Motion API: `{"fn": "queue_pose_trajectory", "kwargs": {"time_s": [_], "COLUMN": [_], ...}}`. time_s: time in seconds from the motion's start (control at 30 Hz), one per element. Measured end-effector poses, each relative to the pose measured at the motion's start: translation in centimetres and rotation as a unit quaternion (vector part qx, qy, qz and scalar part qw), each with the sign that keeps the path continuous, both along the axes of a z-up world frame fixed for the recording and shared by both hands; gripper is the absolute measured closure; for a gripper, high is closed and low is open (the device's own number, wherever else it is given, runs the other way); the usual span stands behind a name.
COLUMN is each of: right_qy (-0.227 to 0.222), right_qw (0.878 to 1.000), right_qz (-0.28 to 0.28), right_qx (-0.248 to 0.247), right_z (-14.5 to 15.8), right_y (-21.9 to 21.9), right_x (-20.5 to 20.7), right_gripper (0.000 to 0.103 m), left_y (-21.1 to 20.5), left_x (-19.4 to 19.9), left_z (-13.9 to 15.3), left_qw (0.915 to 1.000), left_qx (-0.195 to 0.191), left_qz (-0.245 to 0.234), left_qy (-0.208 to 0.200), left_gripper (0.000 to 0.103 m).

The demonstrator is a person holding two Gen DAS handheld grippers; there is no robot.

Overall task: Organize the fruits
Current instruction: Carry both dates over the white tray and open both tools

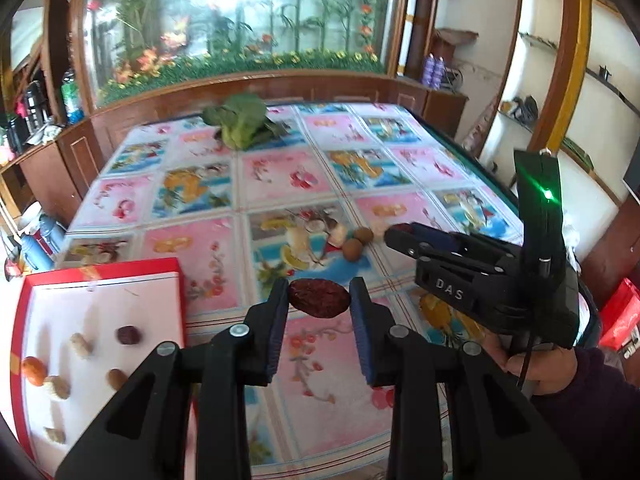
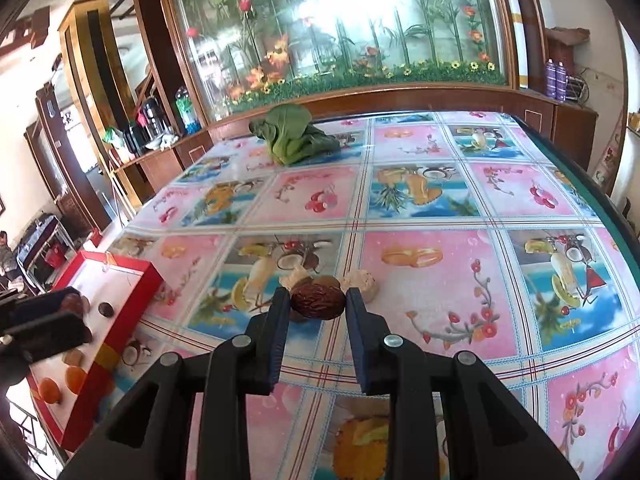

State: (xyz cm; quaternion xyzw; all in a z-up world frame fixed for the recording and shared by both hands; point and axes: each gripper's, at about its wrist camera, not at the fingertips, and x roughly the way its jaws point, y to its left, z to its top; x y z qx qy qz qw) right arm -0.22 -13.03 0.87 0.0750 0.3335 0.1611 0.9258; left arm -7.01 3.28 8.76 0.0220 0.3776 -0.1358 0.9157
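box (image 1: 100, 276) left, greens (image 1: 240, 124) perhaps behind

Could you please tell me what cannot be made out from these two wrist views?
- Left wrist view: the red tray is cut off by the left edge and the left gripper, which grips a red date; its full contents are hidden.
- Right wrist view: the pale pieces behind the dried date in the right gripper are partly covered; their kind is unclear.
- Right wrist view: the tray's small fruits are too small to identify.
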Motion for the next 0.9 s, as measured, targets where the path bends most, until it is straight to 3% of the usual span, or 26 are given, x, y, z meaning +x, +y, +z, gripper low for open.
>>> {"fn": "queue_pose_trajectory", "kwargs": {"time_s": [0.2,0.43,0.7,0.9], "right_qy": [0.017,0.018,0.05,0.068], "right_qw": [0.999,0.993,0.977,0.972], "right_qz": [0.017,0.096,0.19,0.215], "right_qx": [0.044,0.065,0.081,0.073], "right_z": [0.7,3.8,6.2,5.6], "right_y": [1.7,8.8,17.5,21.0], "right_x": [0.3,1.0,2.6,3.6], "right_gripper": [0.076,0.076,0.076,0.076], "left_y": [2.6,7.1,15.3,19.9], "left_x": [-1.2,-1.7,-1.0,-0.5], "left_z": [1.2,2.9,4.1,3.4], "left_qw": [0.9994,0.9961,0.9852,0.9773], "left_qx": [-0.009,-0.004,0.019,0.037], "left_qz": [0.023,0.073,0.16,0.202], "left_qy": [-0.023,-0.049,-0.058,-0.053], "left_gripper": [0.07,0.07,0.07,0.07]}}
